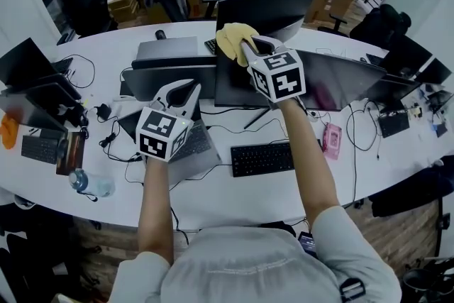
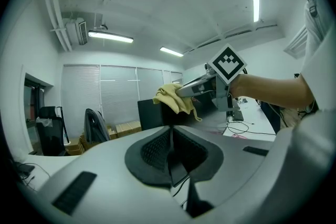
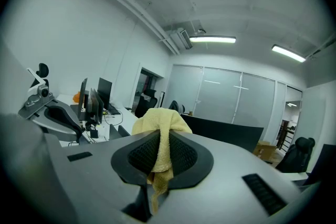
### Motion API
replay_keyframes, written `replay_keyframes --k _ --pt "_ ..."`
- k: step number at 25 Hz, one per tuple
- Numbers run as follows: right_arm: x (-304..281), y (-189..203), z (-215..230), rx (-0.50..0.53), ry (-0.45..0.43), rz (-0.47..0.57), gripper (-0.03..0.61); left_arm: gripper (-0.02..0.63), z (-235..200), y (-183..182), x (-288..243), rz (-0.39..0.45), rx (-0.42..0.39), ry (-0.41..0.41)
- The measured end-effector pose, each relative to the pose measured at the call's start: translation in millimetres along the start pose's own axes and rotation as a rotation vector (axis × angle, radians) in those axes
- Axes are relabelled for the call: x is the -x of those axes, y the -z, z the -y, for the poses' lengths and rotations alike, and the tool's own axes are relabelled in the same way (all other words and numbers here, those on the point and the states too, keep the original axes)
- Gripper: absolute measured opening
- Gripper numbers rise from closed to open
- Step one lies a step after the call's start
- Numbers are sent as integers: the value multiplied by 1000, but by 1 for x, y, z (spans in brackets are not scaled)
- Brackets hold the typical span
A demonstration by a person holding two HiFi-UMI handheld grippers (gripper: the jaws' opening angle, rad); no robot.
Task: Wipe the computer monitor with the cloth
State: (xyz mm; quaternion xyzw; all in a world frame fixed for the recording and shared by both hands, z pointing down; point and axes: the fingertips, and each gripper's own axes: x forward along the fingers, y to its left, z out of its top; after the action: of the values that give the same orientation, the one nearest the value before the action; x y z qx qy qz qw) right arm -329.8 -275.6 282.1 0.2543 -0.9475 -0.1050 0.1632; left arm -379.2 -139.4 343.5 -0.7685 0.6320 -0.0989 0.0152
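My right gripper [image 1: 246, 47] is shut on a yellow cloth [image 1: 235, 38], which bunches at the top edge of the dark middle monitor [image 1: 237, 85]. In the right gripper view the cloth [image 3: 160, 131] hangs between the black pads, and a monitor's top edge [image 3: 226, 131] lies just beyond. My left gripper [image 1: 190, 89] hovers lower and to the left, in front of the neighbouring screen [image 1: 167, 80], shut with nothing in it. The left gripper view shows its pads [image 2: 157, 149] pressed together, with the cloth [image 2: 174, 97] and the right gripper [image 2: 197, 87] up ahead.
A black keyboard [image 1: 262, 158] and a laptop [image 1: 191, 145] lie on the white desk [image 1: 234, 191] below the monitors. More screens stand left [image 1: 28, 74] and right [image 1: 333, 78]. Cables, a pink pack [image 1: 331, 138] and a water bottle [image 1: 89, 183] lie about.
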Motion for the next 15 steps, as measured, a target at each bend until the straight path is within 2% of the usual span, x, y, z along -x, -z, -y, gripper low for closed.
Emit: replay_keyframes --k 15 --pt "34 25 54 -71 -11 17 60 32 42 -24 -32 9 -8 -36"
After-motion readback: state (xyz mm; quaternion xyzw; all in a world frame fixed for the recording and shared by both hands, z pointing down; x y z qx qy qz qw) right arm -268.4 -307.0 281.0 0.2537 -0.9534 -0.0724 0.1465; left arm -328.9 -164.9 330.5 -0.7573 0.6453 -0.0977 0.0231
